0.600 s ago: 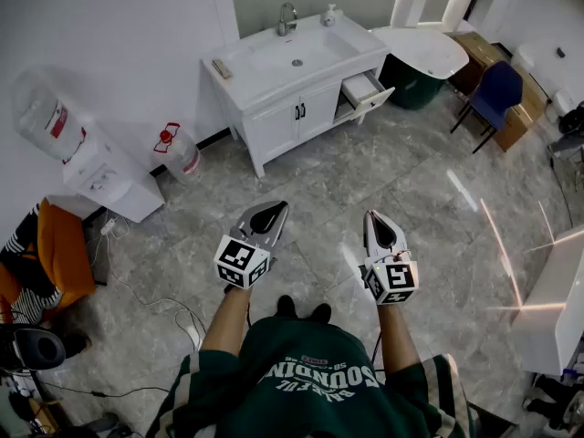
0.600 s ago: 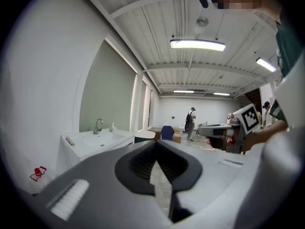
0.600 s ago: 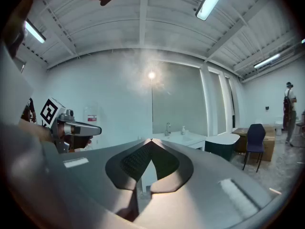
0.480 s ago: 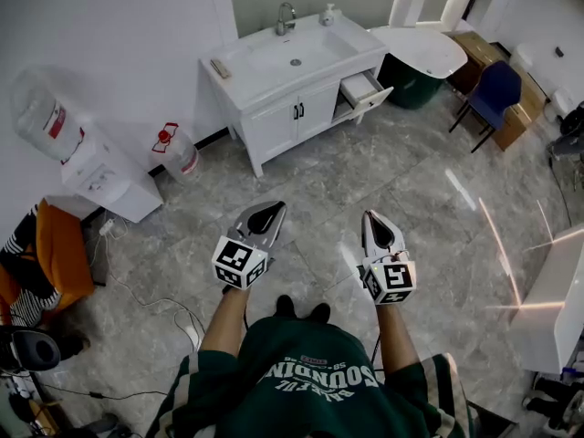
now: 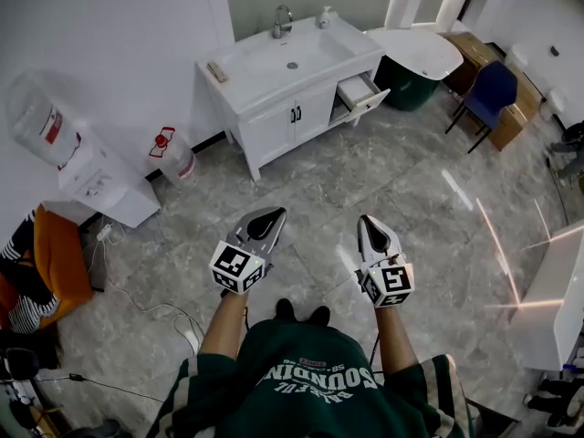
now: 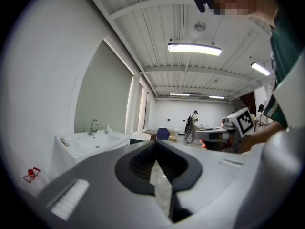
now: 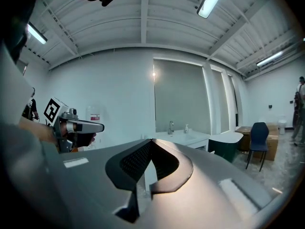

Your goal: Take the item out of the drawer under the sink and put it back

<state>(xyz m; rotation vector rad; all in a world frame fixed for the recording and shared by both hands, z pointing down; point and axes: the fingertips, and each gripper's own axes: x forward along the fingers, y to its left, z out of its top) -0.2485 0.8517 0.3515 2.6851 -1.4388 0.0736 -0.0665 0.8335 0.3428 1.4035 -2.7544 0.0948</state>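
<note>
I read both tools closed and empty: left tool [image 5: 272, 213], right tool [image 5: 369, 219]. The open drawer [image 5: 361, 93] under the sink [image 5: 294, 55] lies well apart at 12 o'clock from the right tool, which is nearer. The item is presumably inside but too small to confirm.

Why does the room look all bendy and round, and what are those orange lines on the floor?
Left gripper view and right gripper view: wide-angle lenses bend the ceiling beams and darken the round edges. Head view: the orange lines look like lens glare over the floor, probably not paint.
</note>
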